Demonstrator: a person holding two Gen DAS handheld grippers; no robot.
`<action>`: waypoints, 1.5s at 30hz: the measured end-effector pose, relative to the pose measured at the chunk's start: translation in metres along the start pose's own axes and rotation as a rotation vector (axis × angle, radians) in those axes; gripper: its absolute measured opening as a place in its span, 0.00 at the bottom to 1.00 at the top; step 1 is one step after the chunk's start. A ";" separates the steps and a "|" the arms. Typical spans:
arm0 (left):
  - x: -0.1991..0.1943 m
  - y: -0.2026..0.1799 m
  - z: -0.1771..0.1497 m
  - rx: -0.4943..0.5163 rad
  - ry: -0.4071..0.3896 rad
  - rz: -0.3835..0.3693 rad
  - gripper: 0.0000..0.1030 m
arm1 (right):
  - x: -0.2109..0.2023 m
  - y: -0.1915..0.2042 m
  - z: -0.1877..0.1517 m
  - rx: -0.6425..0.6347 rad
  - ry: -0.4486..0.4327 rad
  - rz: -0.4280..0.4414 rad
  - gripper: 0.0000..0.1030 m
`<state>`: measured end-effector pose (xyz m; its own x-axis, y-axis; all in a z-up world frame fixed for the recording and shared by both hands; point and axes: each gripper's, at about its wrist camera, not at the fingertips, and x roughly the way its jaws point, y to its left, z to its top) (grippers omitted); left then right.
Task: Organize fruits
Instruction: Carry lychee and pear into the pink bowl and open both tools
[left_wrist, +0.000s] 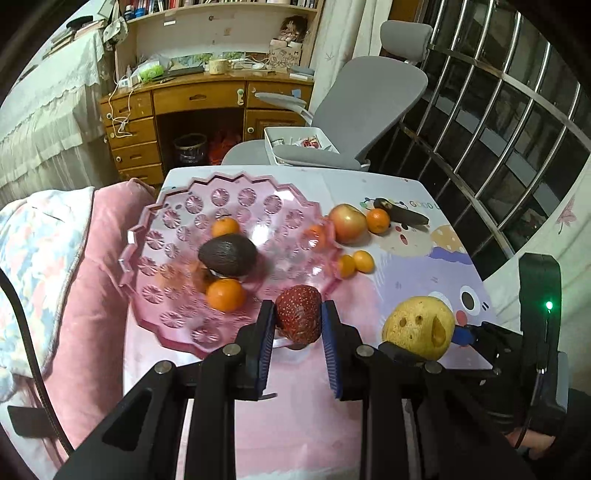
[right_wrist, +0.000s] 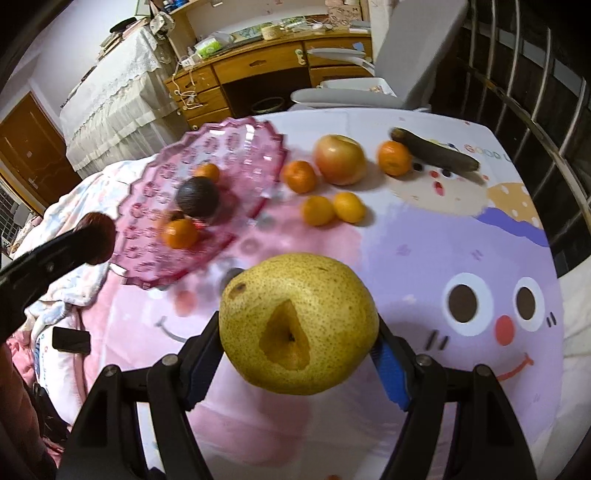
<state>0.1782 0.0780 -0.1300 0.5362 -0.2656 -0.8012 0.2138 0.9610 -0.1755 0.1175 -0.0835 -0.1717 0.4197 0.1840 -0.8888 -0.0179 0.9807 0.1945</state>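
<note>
Fruits on cartoon table mat (right_wrist: 480, 236): 1 apple (right_wrist: 340, 159), 1 dark banana (right_wrist: 436, 154), 4 oranges outside pink bowl (left_wrist: 147, 236). In bowl: 1 avocado (left_wrist: 227, 254) w/ 2 oranges. L gripper (left_wrist: 297, 317) clamps strawberry (left_wrist: 298, 314) at bowl's near rim. R gripper (right_wrist: 299, 332) clamps pear (right_wrist: 299, 323) above mat, near bowl.

The cartoon-print table (right_wrist: 424, 240) carries a pink dish (right_wrist: 155, 266), an apple (right_wrist: 340, 158), small oranges (right_wrist: 317, 210) and a dark banana (right_wrist: 436, 151).
</note>
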 end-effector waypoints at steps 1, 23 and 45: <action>-0.002 0.007 0.003 -0.002 0.006 -0.017 0.23 | -0.001 0.006 0.002 -0.001 -0.006 0.001 0.72; 0.071 0.131 0.053 0.003 0.123 -0.036 0.23 | 0.043 0.096 0.058 0.046 -0.059 -0.031 0.73; 0.098 0.138 0.052 -0.036 0.274 -0.041 0.53 | 0.085 0.090 0.072 0.106 0.070 -0.029 0.73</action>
<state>0.3026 0.1805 -0.2029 0.2861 -0.2786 -0.9168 0.1990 0.9532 -0.2276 0.2170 0.0162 -0.2002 0.3542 0.1638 -0.9207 0.0912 0.9738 0.2083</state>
